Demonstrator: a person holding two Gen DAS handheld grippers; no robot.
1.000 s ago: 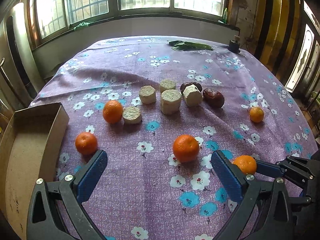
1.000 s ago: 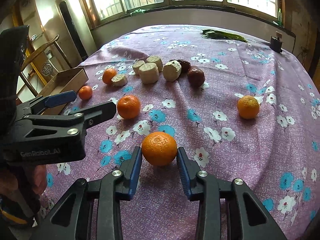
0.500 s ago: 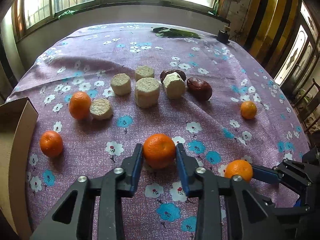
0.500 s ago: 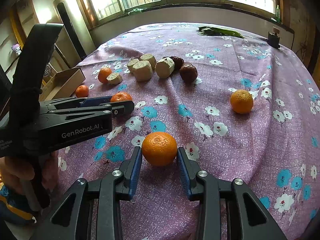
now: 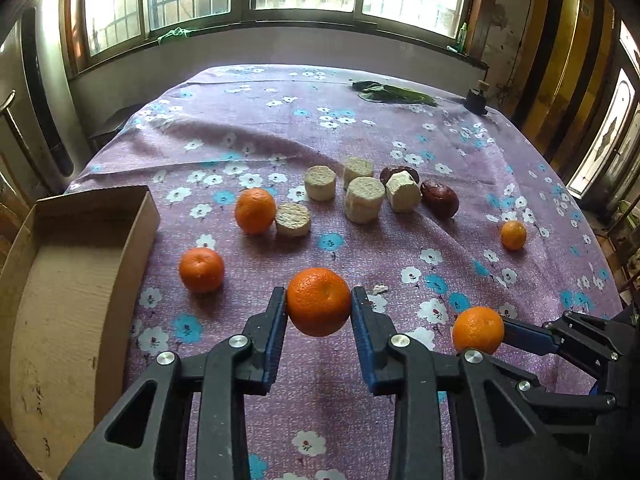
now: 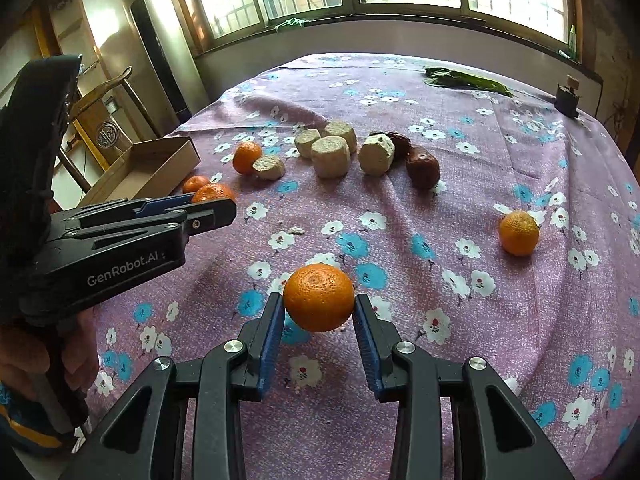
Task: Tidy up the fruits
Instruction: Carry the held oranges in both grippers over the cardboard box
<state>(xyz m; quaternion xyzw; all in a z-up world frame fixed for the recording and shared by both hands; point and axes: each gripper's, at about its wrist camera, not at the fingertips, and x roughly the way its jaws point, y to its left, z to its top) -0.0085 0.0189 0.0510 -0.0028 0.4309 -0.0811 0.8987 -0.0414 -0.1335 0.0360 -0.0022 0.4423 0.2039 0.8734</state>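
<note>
While fingers pinch oranges, cardboard box (image 5: 76,280) holds no fruit.

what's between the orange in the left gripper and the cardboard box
One loose orange sits on the cloth between the held orange and the cardboard box; the left wrist view shows it.

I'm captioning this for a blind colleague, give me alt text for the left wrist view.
The left gripper clamps an orange above a purple floral tablecloth. An open cardboard box sits left; more oranges and beige cylinders lie beyond.
</note>
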